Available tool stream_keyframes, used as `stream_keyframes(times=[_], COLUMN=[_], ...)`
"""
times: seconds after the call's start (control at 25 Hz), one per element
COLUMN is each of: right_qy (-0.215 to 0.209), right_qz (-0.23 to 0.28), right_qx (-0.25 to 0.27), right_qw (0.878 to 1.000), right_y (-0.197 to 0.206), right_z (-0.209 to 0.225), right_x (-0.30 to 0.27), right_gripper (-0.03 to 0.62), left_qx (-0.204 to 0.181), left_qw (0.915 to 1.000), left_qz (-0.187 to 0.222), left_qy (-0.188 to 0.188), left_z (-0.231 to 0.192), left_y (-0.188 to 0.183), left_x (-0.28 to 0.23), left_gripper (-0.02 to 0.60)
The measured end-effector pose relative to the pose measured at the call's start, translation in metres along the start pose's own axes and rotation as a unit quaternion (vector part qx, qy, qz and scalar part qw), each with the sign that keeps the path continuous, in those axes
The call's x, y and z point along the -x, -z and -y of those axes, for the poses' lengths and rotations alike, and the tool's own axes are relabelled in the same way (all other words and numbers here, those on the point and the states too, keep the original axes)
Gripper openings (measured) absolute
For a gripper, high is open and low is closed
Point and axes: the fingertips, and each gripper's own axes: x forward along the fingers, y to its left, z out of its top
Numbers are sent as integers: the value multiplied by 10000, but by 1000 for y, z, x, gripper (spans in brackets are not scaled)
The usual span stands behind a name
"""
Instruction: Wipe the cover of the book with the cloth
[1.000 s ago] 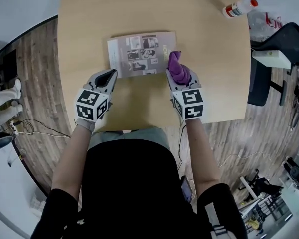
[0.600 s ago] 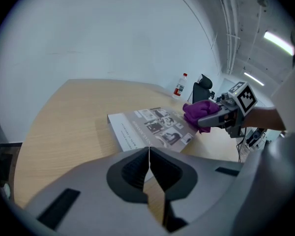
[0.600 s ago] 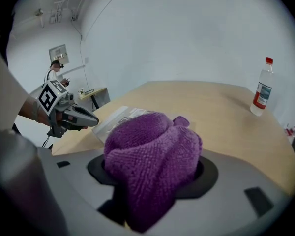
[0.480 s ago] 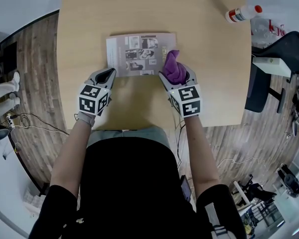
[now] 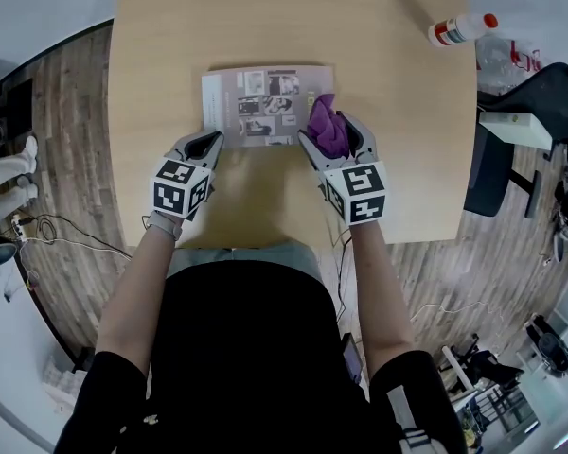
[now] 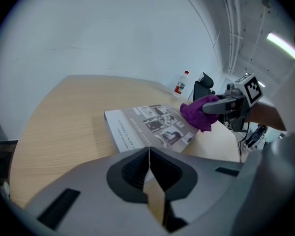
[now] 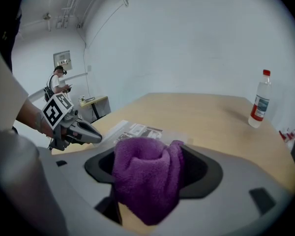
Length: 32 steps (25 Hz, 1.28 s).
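I'm opening my right gripper (image 5: 332,136) around the purple cloth (image 5: 325,121) over the book's (image 5: 256,102) near-right corner; left gripper (image 5: 212,139) sitting closed, empty.

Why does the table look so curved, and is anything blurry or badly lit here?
Head view: wide lens bows the table edges; even light, sharp. Left gripper view: dark rounded corners, book crisp. Right gripper view: same dark corners, cloth looms large close-up.
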Motion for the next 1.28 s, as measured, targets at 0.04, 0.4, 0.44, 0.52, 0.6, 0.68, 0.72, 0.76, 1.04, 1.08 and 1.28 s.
stream_keyframes(times=[0.04, 0.4, 0.44, 0.52, 0.6, 0.68, 0.72, 0.76, 1.04, 1.08, 1.28], right_qy=[52, 239, 311, 450, 482, 445, 414, 379, 201, 182, 107], right_qz=[106, -421, -468, -511, -540, -630, -692, -758, -1148, -1200, -1428], right_qx=[32, 104, 134, 118, 76, 140, 183, 204, 142, 154, 63], right_qw=[9999, 9988, 9983, 9976, 9973, 9969, 9966, 9962, 9931, 9925, 9897], right_y=[-6, 48, 54, 60, 61, 61, 61, 61, 55, 54, 43], right_z=[0, 7, 9, 14, 17, 16, 16, 16, 27, 29, 36], right_x=[6, 18, 14, 9, 6, 3, 1, 0, -9, -11, -19], right_gripper=[304, 299, 286, 214, 206, 195, 192, 187, 182, 181, 183], left_qx=[10, 113, 117, 111, 84, 70, 81, 89, -146, -123, -367], left_qw=[10000, 9999, 9999, 9999, 9999, 9998, 9997, 9996, 9984, 9981, 9962], left_qz=[6, 26, 19, -12, -70, -147, -188, -227, -548, -597, -796], left_qy=[-1, -50, -74, -92, -88, -103, -117, -128, -40, -10, 10], left_z=[-1, -4, -5, -5, -5, -6, -6, -6, 0, 1, 5], left_y=[0, -3, -3, -4, -3, -4, -4, -3, -1, 0, 2], left_x=[0, -5, -6, -6, -6, -6, -7, -7, -10, -10, -11], left_gripper=[21, 21, 21, 20, 20, 20, 20, 20, 20, 20, 20])
